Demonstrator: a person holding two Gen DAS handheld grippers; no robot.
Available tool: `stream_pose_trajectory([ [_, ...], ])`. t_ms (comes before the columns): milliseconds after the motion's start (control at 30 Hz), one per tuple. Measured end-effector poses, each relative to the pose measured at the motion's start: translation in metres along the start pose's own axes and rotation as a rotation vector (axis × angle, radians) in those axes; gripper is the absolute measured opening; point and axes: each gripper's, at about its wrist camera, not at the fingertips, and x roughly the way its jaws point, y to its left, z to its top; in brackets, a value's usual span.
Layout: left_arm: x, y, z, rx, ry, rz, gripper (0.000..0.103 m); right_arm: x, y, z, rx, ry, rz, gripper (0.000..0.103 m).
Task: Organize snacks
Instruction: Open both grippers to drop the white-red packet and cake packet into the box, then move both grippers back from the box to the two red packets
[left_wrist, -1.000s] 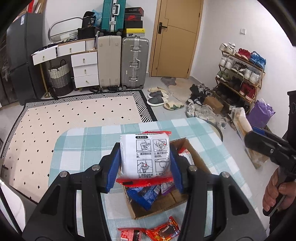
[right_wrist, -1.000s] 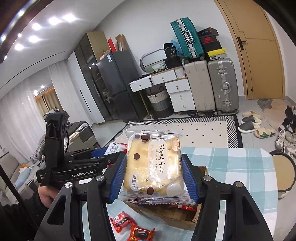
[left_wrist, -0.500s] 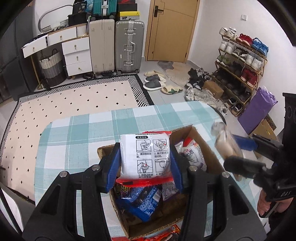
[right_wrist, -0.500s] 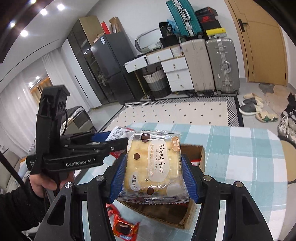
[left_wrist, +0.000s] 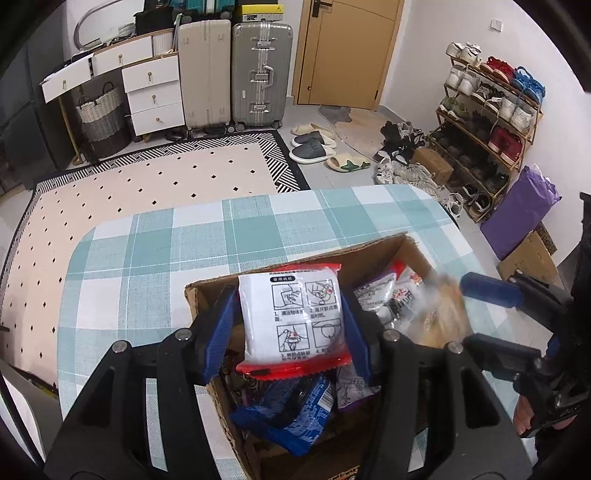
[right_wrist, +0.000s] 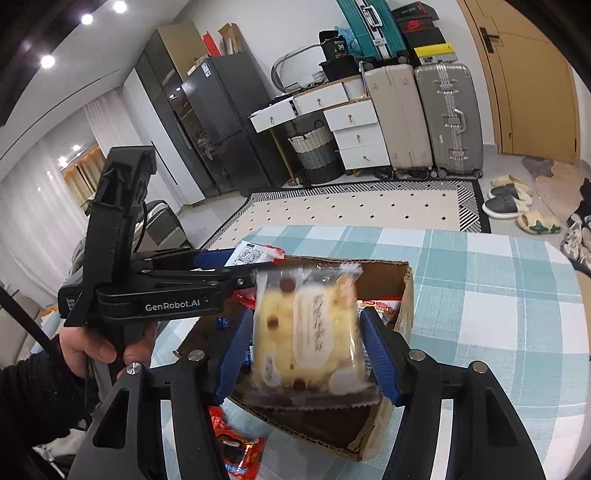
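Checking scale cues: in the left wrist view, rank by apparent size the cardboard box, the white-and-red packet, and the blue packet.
1. cardboard box
2. white-and-red packet, though it sits nearer the camera
3. blue packet, partly hidden, so unsure

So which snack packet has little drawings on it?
The white packet with red edges between the left gripper's jaws; the yellow biscuit packet only has writing and brown dots.
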Motion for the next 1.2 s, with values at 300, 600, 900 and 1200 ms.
stream_pose_trajectory([
  [300, -0.013, 0.0, -0.005, 0.02, 0.012, 0.016, 0.078, -0.022, 0.004, 0.004, 0.038, -0.063, 0.014, 0.077],
  [600, -0.058, 0.004, -0.016, -0.007, -0.043, 0.012, 0.078, -0.053, 0.039, 0.005, -0.021, -0.105, 0.014, 0.078],
  [900, -0.118, 0.02, -0.048, -0.056, -0.133, 0.021, 0.08, -0.081, 0.08, -0.006, -0.072, -0.152, 0.05, 0.084],
  [1200, -0.184, 0.025, -0.082, -0.054, -0.234, 0.057, 0.083, -0.103, 0.117, -0.028, -0.091, -0.192, 0.079, 0.088],
])
